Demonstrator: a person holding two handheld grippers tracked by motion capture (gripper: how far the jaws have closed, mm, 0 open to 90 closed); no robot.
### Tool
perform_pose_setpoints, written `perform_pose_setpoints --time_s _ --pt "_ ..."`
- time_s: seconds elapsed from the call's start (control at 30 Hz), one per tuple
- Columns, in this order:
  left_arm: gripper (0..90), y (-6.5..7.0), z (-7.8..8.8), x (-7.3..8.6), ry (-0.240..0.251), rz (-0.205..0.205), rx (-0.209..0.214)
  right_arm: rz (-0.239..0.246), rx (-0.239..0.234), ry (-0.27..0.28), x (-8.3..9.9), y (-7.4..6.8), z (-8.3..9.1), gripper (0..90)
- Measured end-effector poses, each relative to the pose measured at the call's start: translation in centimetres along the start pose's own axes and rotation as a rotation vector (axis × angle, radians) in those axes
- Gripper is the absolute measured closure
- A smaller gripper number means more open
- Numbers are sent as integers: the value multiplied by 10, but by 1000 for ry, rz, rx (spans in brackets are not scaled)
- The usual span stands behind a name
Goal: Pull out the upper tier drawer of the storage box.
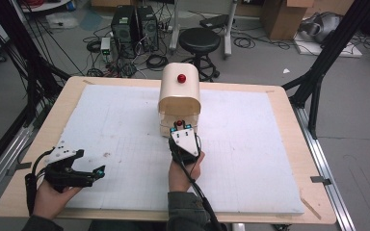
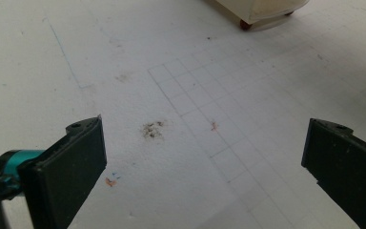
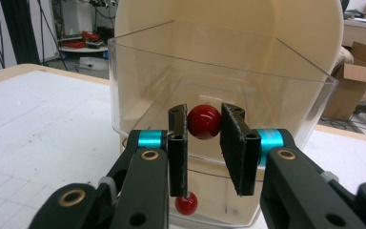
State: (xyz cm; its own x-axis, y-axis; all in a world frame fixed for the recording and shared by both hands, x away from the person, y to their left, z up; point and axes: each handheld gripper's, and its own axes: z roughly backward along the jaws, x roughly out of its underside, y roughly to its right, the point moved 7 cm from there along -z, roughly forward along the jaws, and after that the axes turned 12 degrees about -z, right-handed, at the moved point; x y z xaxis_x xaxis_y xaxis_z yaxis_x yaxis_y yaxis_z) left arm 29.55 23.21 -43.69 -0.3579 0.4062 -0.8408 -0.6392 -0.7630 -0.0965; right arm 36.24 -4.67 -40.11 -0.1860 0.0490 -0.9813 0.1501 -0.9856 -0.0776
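White foam board (image 1: 250, 159) marked with a faint pencil grid is covering the wooden table (image 1: 38, 139), and beyond its far edge a black stool (image 1: 200, 41), two computer towers (image 1: 135, 24) and loose cables are crowding the floor. In the high view a cream bread-bin-style box (image 1: 179, 98) with a red top knob (image 1: 181, 78) is standing at the middle of the board, towards the far side. The right gripper (image 1: 181, 126) is reaching straight at the box's near face, its tips touching the front, so the right hand is by far the nearer one. The left gripper (image 1: 99, 171) is lying low at the near left corner, well apart from the box, its tips pointing right.

From the left gripper view its jaws are standing wide apart over bare foam, holding nothing; a dark smudge (image 2: 152, 130) is lying between them, and one corner of the box (image 2: 262, 9) is showing at the far top edge.

Looking along the right gripper (image 3: 204, 125) in its own view, its jaws are closing on a red front knob (image 3: 204, 121) fixed to a clear drawer (image 3: 138, 81), the pads pressing it from left and right. The drawer is already sticking out of the cream shell towards the camera, empty as far as I can tell. A second red knob (image 3: 187, 204) is sitting lower, just below the left pad, on a lower drawer. The drawer's slide axis is running straight along the jaws, so any pull or push should follow that line; nothing is standing in the way on the near side.
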Motion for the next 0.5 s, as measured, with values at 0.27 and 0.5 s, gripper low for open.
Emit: perform_pose_setpoints --time_s 0.27,0.5 --pt "17 0 0 0 0 1 0 -1 -5 2 1 -1 6 730" --pt "17 0 0 0 0 1 1 -1 -10 2 3 -1 11 730"
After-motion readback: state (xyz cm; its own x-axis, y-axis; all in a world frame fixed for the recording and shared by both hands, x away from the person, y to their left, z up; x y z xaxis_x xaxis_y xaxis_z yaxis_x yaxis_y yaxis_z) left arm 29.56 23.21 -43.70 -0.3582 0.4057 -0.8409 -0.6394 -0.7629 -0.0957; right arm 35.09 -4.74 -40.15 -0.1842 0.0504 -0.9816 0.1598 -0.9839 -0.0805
